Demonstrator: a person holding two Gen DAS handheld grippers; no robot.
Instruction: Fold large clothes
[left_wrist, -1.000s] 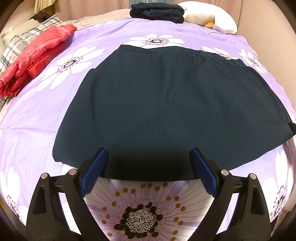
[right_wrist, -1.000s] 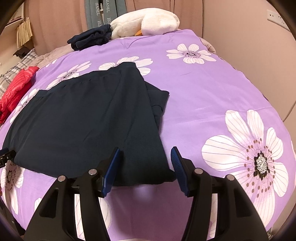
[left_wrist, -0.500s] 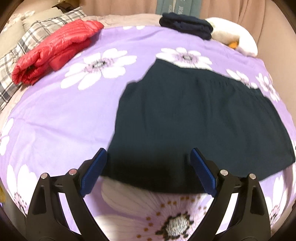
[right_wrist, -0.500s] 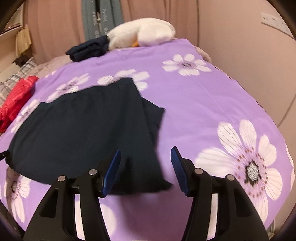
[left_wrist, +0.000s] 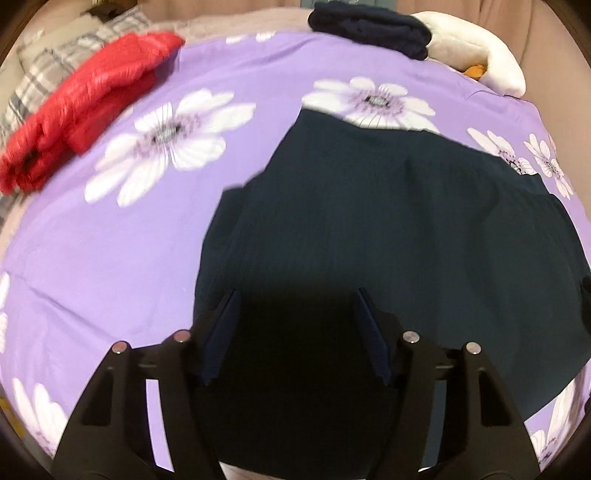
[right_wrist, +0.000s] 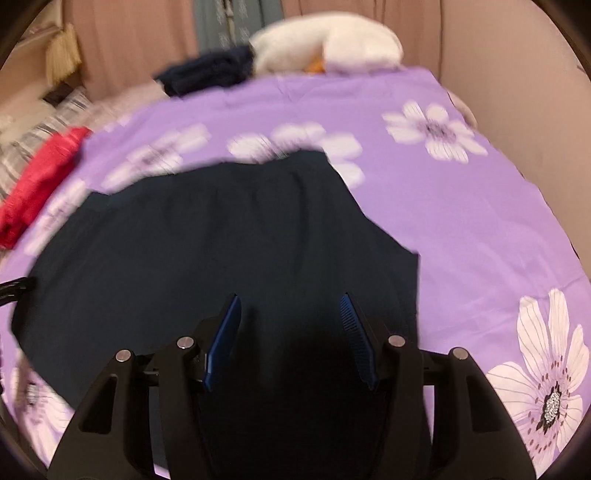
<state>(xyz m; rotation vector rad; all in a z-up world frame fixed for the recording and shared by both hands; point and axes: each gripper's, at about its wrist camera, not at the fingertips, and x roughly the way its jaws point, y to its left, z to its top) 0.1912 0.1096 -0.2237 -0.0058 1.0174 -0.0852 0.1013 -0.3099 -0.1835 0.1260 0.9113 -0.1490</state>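
A dark navy garment (left_wrist: 369, 221) lies spread flat on the purple flowered bedspread (left_wrist: 110, 240). My left gripper (left_wrist: 297, 291) hangs over its near left part. Its jaws are closing, with only flat cloth below the gap and no fold pinched between the pads. My right gripper (right_wrist: 290, 295) stands open over the near right part of the same garment (right_wrist: 221, 240), a little inside its right edge. The garment's near hem is hidden behind both grippers' bodies.
A red puffer jacket (left_wrist: 85, 110) lies at the far left beside a plaid pillow (left_wrist: 55, 62). Folded dark clothes (left_wrist: 369, 26) and a white plush toy (left_wrist: 476, 51) sit at the head of the bed. A wall (right_wrist: 517, 74) runs along the bed's right side.
Both grippers have moved in from the near hem over the cloth, the left one towards the garment's left edge. The left fingers stand closer together than before. The right gap is unchanged.
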